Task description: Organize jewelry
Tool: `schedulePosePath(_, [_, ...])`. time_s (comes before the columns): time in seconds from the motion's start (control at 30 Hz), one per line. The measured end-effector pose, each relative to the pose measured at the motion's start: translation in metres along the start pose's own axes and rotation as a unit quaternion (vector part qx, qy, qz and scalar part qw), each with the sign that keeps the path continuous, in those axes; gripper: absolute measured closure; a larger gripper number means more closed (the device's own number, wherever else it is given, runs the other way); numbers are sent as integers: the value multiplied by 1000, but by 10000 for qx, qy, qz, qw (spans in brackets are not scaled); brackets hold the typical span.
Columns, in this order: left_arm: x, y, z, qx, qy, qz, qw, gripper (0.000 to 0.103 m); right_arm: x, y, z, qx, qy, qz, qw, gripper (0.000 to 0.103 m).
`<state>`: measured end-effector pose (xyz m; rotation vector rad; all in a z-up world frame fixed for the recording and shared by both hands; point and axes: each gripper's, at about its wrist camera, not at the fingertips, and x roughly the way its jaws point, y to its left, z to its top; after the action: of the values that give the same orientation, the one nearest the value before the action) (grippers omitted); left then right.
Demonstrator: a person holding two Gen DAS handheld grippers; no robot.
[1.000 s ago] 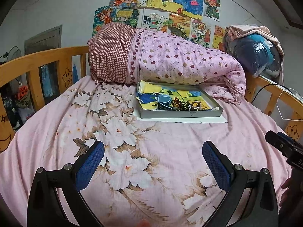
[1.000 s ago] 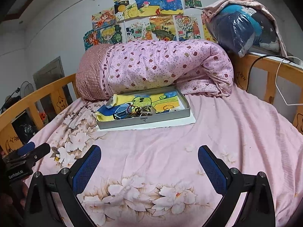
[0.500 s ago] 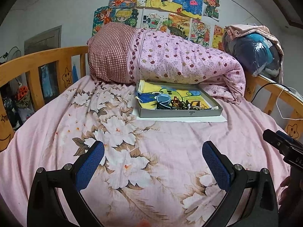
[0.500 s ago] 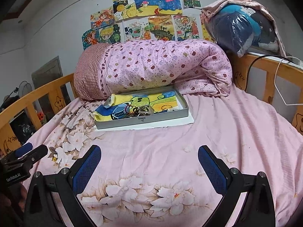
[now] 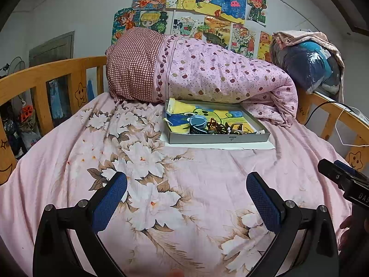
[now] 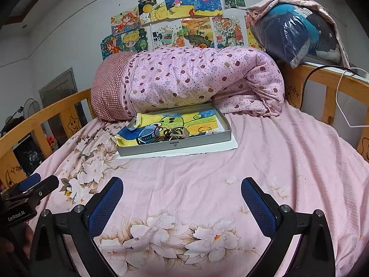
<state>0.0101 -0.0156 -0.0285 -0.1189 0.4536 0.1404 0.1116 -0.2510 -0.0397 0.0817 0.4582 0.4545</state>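
Note:
A shallow grey box point(image 5: 219, 138) point(image 6: 175, 144) lies on the bed in front of a rolled quilt, on a white sheet of paper. It holds a colourful drawing and a tangled pile of jewelry point(image 5: 214, 127) point(image 6: 166, 133), with a blue watch-like band point(image 5: 197, 121) point(image 6: 147, 135) at the pile's left. My left gripper point(image 5: 186, 194) is open and empty over the bedsheet, well short of the box. My right gripper point(image 6: 182, 198) is open and empty, also short of the box. Each gripper's tip shows at the edge of the other view.
A rolled pink spotted quilt point(image 5: 207, 76) point(image 6: 196, 83) lies right behind the box. Wooden bed rails point(image 5: 46, 76) point(image 6: 334, 85) run along both sides. A bagged bundle point(image 6: 299, 32) sits on the right rail, with cables beside it. Drawings point(image 5: 207, 4) hang on the wall.
Both grippers have drifted slightly; the box sits a little lower and nearer in both views. Both stay open and empty.

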Motion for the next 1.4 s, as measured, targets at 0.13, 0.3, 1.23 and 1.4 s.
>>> schedulePosePath(0.13, [0,-1,0,4,2,-2,10000,2,0,0,0,-2,2,4,10000,0])
schedulePosePath(0.3, [-1,-2,0,-9,-1,9,10000,2,0,0,0,7,9,4,10000,0])
schedulePosePath(1.23, [-1,-5,-1,-7,0,16,10000,2,1,0,-2,10,28,10,10000,0])
schedulePosePath(1.4, [-2,-5,-1,-10,-3,16,10000,2,1,0,-2,4,37,17,10000,0])
